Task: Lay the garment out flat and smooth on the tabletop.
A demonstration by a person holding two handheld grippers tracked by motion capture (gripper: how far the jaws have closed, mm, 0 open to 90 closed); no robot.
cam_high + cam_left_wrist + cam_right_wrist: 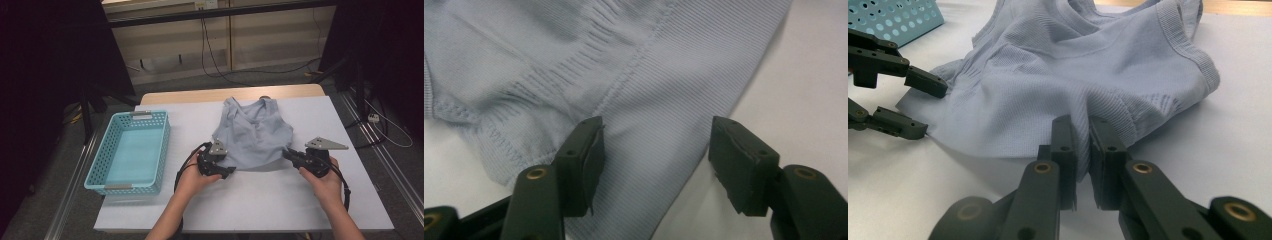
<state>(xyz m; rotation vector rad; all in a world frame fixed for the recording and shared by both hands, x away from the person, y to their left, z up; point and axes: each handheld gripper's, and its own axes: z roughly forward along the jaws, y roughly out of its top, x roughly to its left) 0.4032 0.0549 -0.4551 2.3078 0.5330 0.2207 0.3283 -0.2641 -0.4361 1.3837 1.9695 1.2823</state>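
One basket (131, 150): turquoise, at the table's left, nothing inside it.
Top (254, 134): pale blue, flat on the white cover beside that basket.
Your left gripper (656, 155): released, hem between its jaws.
Your right gripper (1083, 145): pinching the hem.

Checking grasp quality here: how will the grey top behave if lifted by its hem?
The grey top is thin ribbed knit, so it will probably sag. It already bunches where the right gripper pinches it. Likely light; the open left gripper straddles its edge.

Lab-like recording room, dark curtains (60, 60), loose floor cables (215, 60), white-covered table (260, 200), metal rails (380, 150)
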